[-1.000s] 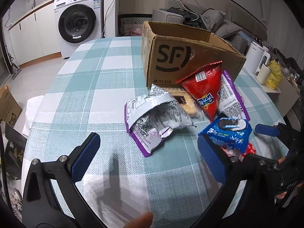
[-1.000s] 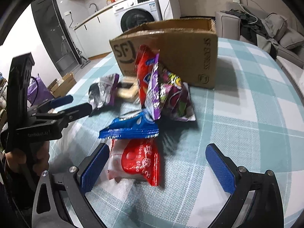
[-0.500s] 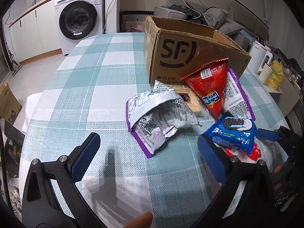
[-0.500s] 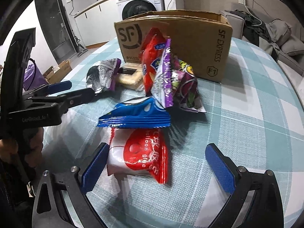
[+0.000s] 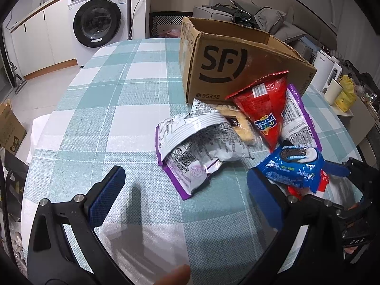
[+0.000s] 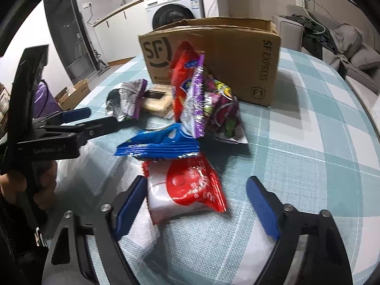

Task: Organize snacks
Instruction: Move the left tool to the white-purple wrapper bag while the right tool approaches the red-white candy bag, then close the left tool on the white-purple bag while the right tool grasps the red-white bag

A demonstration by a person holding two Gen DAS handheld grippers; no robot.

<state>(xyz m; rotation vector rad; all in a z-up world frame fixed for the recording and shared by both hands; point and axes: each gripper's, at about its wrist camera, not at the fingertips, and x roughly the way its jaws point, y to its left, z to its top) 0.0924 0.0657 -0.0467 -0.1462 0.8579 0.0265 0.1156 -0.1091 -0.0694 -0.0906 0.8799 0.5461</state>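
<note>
A pile of snack packs lies on the checked tablecloth in front of an open SF cardboard box (image 5: 237, 71) (image 6: 225, 54). My right gripper (image 6: 197, 204) is open, its fingers either side of a red and white snack pack (image 6: 187, 190). A blue cookie pack (image 6: 161, 144) (image 5: 294, 166) lies just beyond it. A red chip bag (image 5: 266, 109) and a purple bag (image 6: 213, 104) lean near the box. My left gripper (image 5: 185, 194) is open and empty, just short of a silver and purple bag (image 5: 197, 147).
A biscuit pack (image 5: 239, 125) lies under the pile. A washing machine (image 5: 99, 21) stands beyond the table's far edge. A sofa (image 6: 351, 47) is at the right. My left gripper shows in the right wrist view (image 6: 78, 121).
My right gripper has moved forward, so the red and white pack now sits between its fingers. My left gripper has edged forward toward the silver bag. Both stay open.
</note>
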